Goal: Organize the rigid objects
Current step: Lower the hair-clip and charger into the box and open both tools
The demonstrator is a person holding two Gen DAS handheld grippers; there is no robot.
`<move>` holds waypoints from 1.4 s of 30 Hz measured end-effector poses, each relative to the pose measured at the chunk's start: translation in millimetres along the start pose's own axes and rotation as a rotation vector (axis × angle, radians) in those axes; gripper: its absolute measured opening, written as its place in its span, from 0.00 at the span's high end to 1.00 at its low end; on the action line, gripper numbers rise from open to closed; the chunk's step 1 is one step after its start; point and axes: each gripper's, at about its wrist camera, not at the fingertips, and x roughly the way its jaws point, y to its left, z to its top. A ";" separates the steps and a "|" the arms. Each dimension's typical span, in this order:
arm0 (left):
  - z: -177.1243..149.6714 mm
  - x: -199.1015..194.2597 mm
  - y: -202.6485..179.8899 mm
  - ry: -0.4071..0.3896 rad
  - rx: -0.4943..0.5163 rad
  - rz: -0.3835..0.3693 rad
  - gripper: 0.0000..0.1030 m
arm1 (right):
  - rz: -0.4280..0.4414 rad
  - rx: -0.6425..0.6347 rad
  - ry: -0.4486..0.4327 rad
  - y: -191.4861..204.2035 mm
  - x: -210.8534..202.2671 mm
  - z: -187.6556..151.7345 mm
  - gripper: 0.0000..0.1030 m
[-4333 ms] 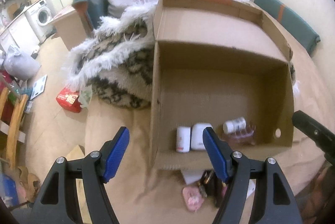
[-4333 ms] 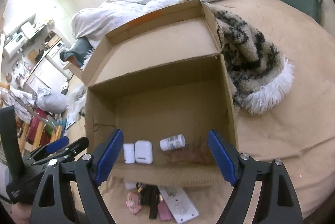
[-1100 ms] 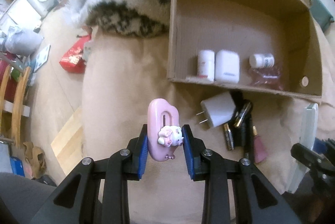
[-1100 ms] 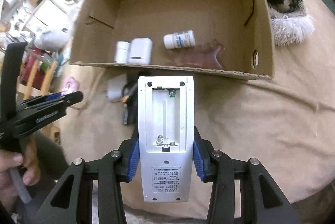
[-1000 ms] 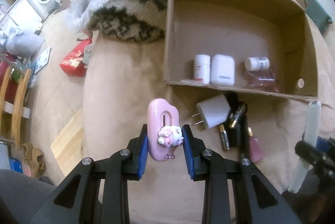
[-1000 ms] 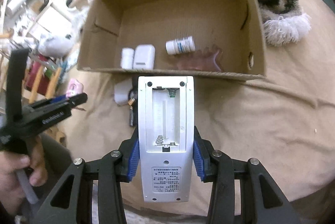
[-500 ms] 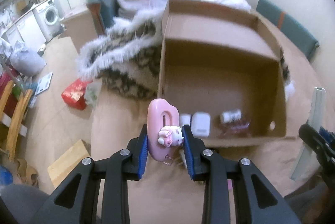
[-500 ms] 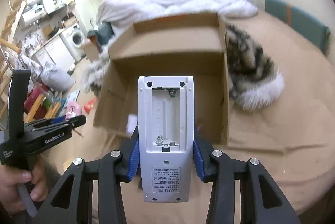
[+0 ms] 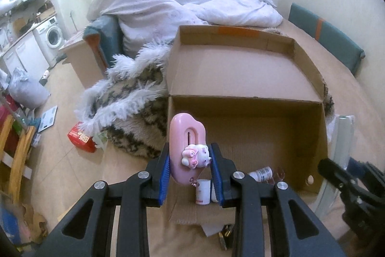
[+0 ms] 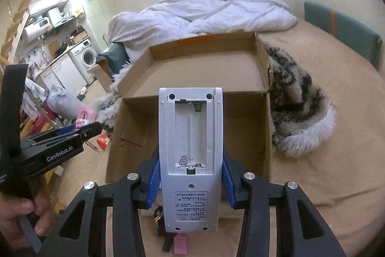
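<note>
Blue pads of the left gripper (image 9: 190, 171) are clamped narrowly on a pink clip-shaped trinket (image 9: 186, 148) with a small cartoon figure on its front; it stands upright between them, its rounded top rising above the fingertips. Ahead of and below this gripper sits the open cardboard box (image 9: 245, 79), with a small white bottle (image 9: 202, 192) inside against the near wall, just behind the right pad. The right gripper (image 10: 190, 176) is closed somewhat wider on a white remote control (image 10: 190, 156), held back side up with its battery bay uncovered and empty. The remote points forward over the same box. To that gripper's left a hand (image 10: 18, 221) holds the left gripper.
</note>
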 end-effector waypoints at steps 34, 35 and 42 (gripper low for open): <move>-25.9 108.6 -9.0 0.193 0.039 0.007 0.73 | -0.084 0.086 0.333 -27.0 123.7 -14.2 0.55; -26.4 109.0 -9.8 0.195 0.043 0.008 0.73 | -0.086 0.084 0.333 -26.3 124.1 -14.0 0.55; -31.6 106.5 -18.8 0.185 0.071 0.014 0.73 | -0.080 0.098 0.331 -23.4 124.4 -10.2 0.55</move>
